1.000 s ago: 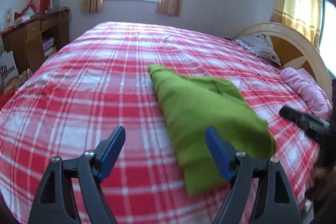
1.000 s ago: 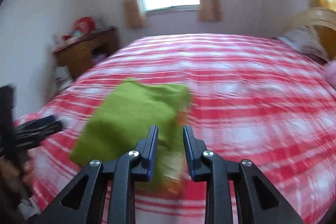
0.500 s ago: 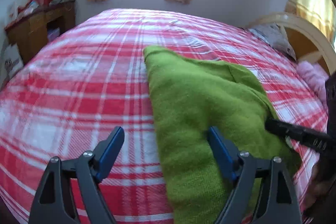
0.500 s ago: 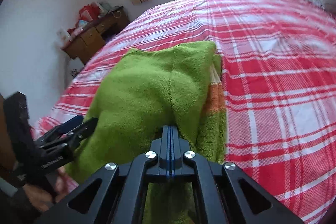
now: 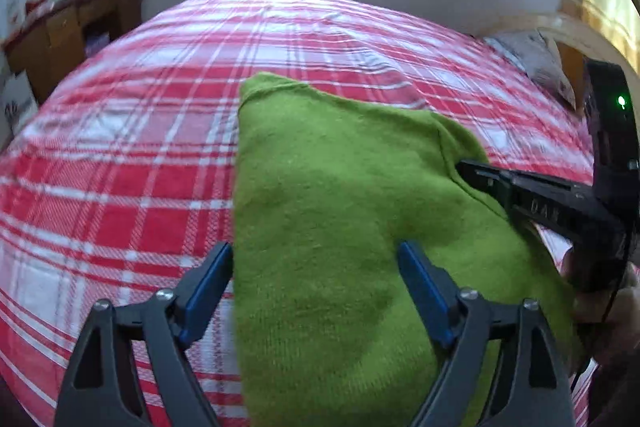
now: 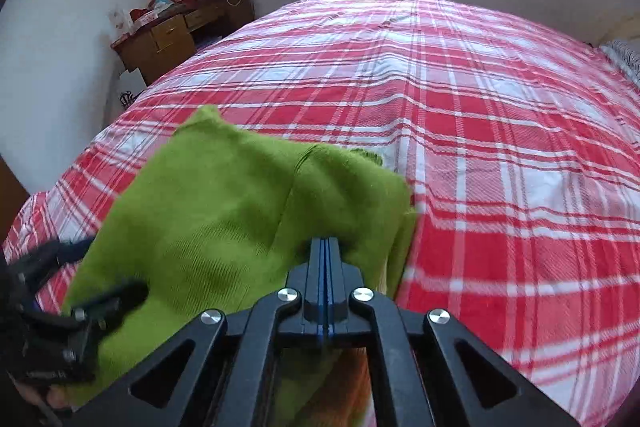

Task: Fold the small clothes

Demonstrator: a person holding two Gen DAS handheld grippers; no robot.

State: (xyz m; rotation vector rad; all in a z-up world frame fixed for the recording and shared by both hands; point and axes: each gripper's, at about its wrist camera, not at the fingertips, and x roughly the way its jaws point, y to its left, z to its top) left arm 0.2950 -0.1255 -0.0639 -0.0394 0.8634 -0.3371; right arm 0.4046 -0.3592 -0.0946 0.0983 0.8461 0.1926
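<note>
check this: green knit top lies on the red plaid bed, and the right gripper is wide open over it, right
Not quite. The green knit top does lie on the red plaid bed, but the right gripper is shut, its jaws pressed together, as the right wrist view shows.

Green knitted garment (image 5: 340,227), small and thick, lying folded on the red-and-white plaid bedspread (image 5: 140,155) near the bed's closer edge. Folded into a rough wedge, narrow corner pointing toward the window, broad end nearest the cameras. Top layer doubled over, with a seam running down it and a ribbed edge showing at the far right corner (image 6: 366,157). Orange fabric (image 6: 352,383) peeking from beneath the near right side.
</note>
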